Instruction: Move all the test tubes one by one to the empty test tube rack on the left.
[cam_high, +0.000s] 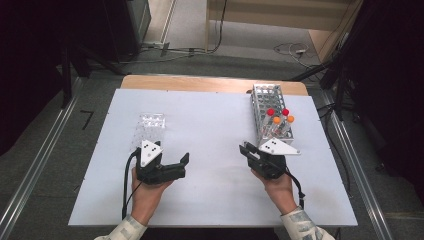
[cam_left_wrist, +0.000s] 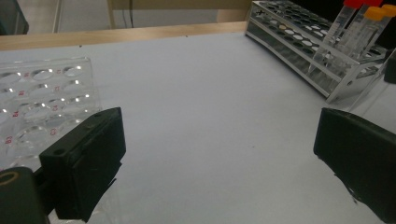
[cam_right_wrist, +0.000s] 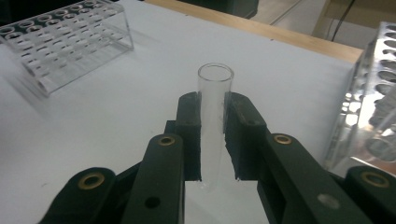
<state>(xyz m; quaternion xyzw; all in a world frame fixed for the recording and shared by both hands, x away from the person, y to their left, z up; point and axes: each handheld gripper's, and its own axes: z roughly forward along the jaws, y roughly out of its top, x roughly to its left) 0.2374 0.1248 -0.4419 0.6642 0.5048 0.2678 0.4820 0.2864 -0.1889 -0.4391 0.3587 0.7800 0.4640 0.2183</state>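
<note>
My right gripper (cam_right_wrist: 213, 135) is shut on a clear, uncapped glass test tube (cam_right_wrist: 215, 93), which stands upright between the pads with its open mouth above them. In the high view this gripper (cam_high: 257, 150) is just in front of a metal tube rack (cam_high: 267, 107). The rack holds red-capped and orange-capped tubes (cam_high: 280, 116). My left gripper (cam_high: 170, 156) is open, its jaws wide apart with nothing between them (cam_left_wrist: 224, 158). It sits just in front of a clear plastic rack (cam_high: 150, 125), whose empty wells (cam_left_wrist: 42, 98) lie to its left.
Both racks stand on a white board (cam_high: 210, 125) over a wooden table. The metal rack (cam_left_wrist: 308, 46) is at the far right and the clear rack (cam_right_wrist: 60, 42) at the left. Cables and dark stands lie on the floor beyond the table.
</note>
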